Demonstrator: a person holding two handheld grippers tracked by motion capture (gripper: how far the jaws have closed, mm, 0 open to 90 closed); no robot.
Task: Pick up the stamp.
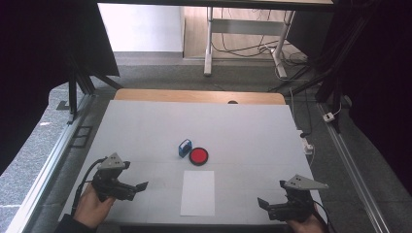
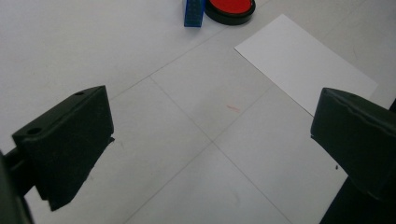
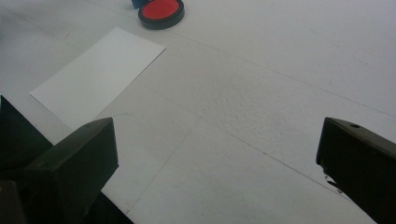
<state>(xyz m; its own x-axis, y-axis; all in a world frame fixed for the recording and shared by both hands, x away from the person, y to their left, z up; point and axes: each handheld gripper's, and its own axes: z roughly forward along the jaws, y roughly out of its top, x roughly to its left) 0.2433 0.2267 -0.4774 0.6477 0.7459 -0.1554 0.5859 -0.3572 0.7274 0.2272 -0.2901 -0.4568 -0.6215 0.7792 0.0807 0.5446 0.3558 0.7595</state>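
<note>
left tool [image 1: 141, 186] low, jaws apart | right tool [image 1: 263, 202] low, jaws apart

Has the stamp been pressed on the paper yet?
Not yet. The white paper looks blank. The blue stamp sits beside the open red ink pad, untouched. The left gripper and right gripper are open and hold nothing. All the stamping is left.

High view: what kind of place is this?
Likely a lab recording station: a white-topped table flanked by metal rails, black curtains at the sides, and loose cables on the grey floor behind.
</note>
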